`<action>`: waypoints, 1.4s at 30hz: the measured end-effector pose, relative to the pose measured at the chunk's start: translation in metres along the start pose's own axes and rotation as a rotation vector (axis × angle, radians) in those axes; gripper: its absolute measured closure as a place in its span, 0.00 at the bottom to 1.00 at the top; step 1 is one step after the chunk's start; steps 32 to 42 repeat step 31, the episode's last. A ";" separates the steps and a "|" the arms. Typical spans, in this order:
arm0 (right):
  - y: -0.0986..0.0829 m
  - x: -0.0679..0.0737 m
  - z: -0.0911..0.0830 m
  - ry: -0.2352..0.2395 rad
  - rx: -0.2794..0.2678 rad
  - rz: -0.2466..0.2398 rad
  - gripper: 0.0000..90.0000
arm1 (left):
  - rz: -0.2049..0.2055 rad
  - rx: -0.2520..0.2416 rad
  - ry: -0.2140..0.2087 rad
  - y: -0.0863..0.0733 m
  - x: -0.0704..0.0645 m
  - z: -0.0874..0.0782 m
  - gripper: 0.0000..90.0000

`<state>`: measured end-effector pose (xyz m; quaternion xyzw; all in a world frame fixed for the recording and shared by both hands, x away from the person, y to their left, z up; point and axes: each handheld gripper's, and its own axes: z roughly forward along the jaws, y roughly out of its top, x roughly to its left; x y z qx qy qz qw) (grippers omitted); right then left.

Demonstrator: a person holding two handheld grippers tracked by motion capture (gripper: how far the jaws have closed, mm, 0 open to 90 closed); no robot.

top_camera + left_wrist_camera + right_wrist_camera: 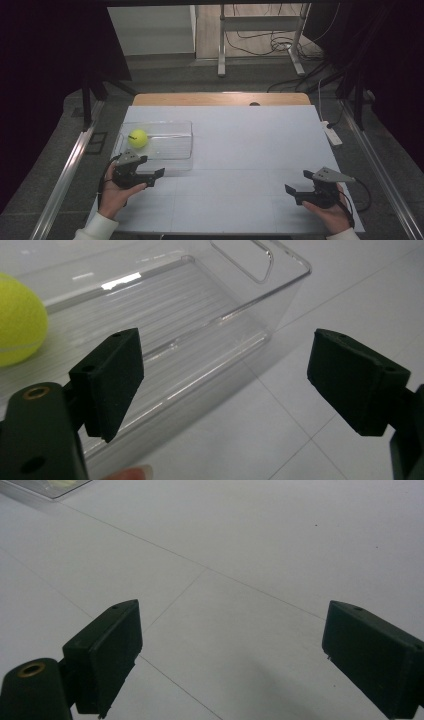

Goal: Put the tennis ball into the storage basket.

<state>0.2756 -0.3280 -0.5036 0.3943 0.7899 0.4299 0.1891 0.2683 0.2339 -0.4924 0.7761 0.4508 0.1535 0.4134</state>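
Tennis ball (138,138) sits inside the clear plastic bin (177,152), at its left end, resting on the ribbed floor. Bin lies on the white table (240,150), left of centre, long side running left-right. Your left gripper (152,167) is just in front of the bin's near wall, close to the left corner, jaws spread wide with nothing between them. In the left gripper view (225,382) one jaw overlaps the bin's near side and the other hangs over bare table; ball (20,320) is at the far left edge, bin (240,300) handle cutout at the top. Can't tell whether the jaw touches the wall. Your right gripper (298,181) is well apart, near the table's front right corner, jaws also spread and empty. Right gripper view (230,655) looks across bare tabletop seams, bin corner (50,486) barely in at top left.
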 end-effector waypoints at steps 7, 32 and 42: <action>0.000 -0.001 0.000 0.003 0.001 0.003 0.10 | 0.004 0.003 -0.003 -0.009 -0.005 0.004 0.17; -0.001 -0.001 0.002 0.003 0.001 0.004 0.10 | -0.019 0.014 -0.017 -0.019 -0.009 0.008 0.17; -0.001 -0.001 0.002 0.003 0.001 0.004 0.10 | -0.019 0.014 -0.017 -0.019 -0.009 0.008 0.17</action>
